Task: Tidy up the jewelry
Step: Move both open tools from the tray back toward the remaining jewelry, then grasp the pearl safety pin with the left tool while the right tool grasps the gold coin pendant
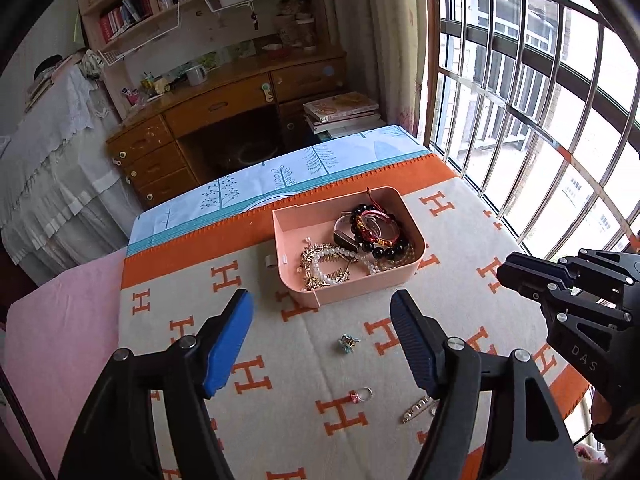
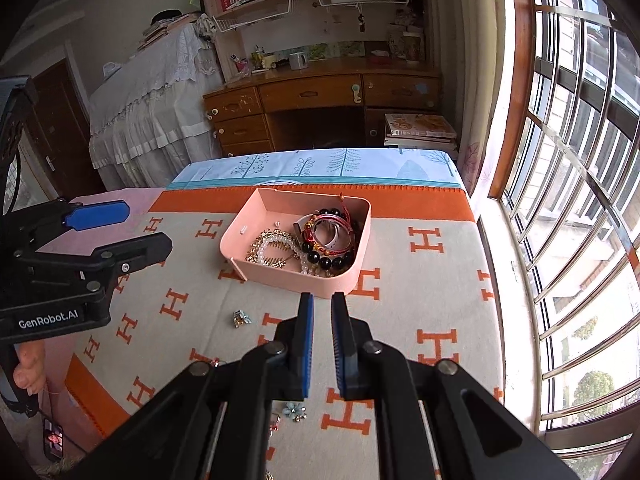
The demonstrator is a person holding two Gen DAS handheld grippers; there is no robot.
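Observation:
A pink box (image 1: 360,286) (image 2: 296,280) stands on the H-patterned blanket. It holds a black bead bracelet (image 1: 384,246), a pearl strand (image 1: 328,264) and gold pieces. Loose on the blanket near me lie a small teal-and-gold piece (image 1: 349,342) (image 2: 241,318), a ring with a pink stone (image 1: 360,395), a pearl clip (image 1: 418,410) and a blue flower piece (image 2: 295,410). My left gripper (image 1: 322,298) (image 2: 120,232) hovers open just in front of the box, with nothing between its blue pads. My right gripper (image 2: 322,298) (image 1: 560,292) is shut and empty, to the right of the left one.
The blanket (image 1: 280,364) covers a bed beside a barred window (image 1: 540,120) on the right. A pink sheet (image 1: 60,340) lies to the left. Beyond the bed's far end stand a wooden desk (image 1: 224,104) and a stack of books (image 1: 340,114).

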